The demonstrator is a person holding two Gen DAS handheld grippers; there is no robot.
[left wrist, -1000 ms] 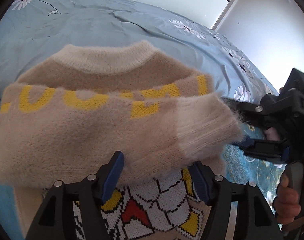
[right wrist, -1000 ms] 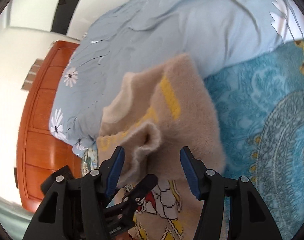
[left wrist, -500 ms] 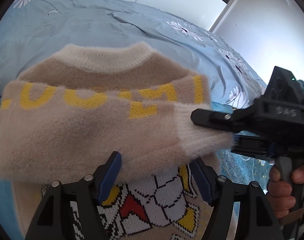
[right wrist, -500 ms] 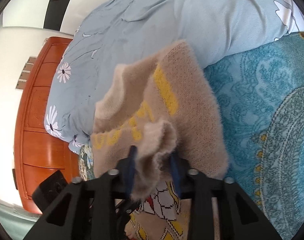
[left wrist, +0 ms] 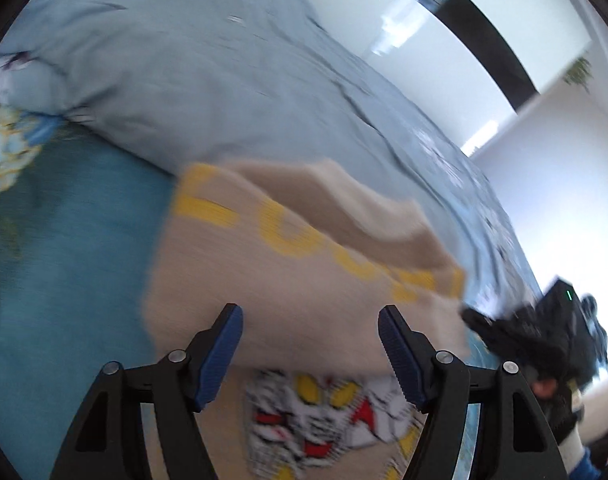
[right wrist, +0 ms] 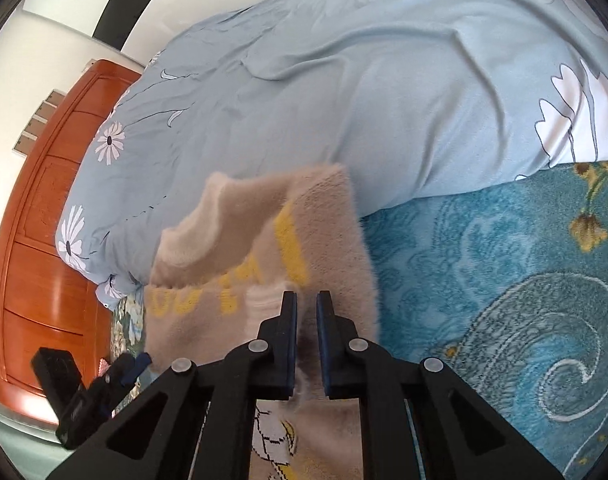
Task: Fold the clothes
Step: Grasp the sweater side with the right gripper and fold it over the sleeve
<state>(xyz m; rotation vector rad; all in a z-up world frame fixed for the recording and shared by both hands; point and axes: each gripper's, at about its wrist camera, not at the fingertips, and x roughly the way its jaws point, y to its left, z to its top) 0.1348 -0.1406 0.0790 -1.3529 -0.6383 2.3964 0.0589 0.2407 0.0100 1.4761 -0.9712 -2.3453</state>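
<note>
A fuzzy beige sweater (left wrist: 304,280) with yellow letters and a cartoon print lies on the bed, one sleeve folded across its chest. My left gripper (left wrist: 310,344) is open just above the sweater's front, with nothing between its fingers; this view is motion-blurred. My right gripper (right wrist: 306,320) is shut on the sleeve cuff (right wrist: 264,300) of the sweater (right wrist: 328,240). In the left wrist view the right gripper (left wrist: 480,322) pinches the cuff at the sweater's right edge, with a hand (left wrist: 544,386) under it. The left gripper (right wrist: 138,364) shows at the lower left of the right wrist view.
The sweater rests on a teal patterned blanket (right wrist: 484,300). A bulky light blue duvet (right wrist: 344,80) with white flowers lies just behind the collar. An orange wooden headboard (right wrist: 44,260) and white walls stand beyond the bed.
My right gripper has shut on the sleeve cuff. The left gripper has swung sideways while staying open, so its view shifted and blurred.
</note>
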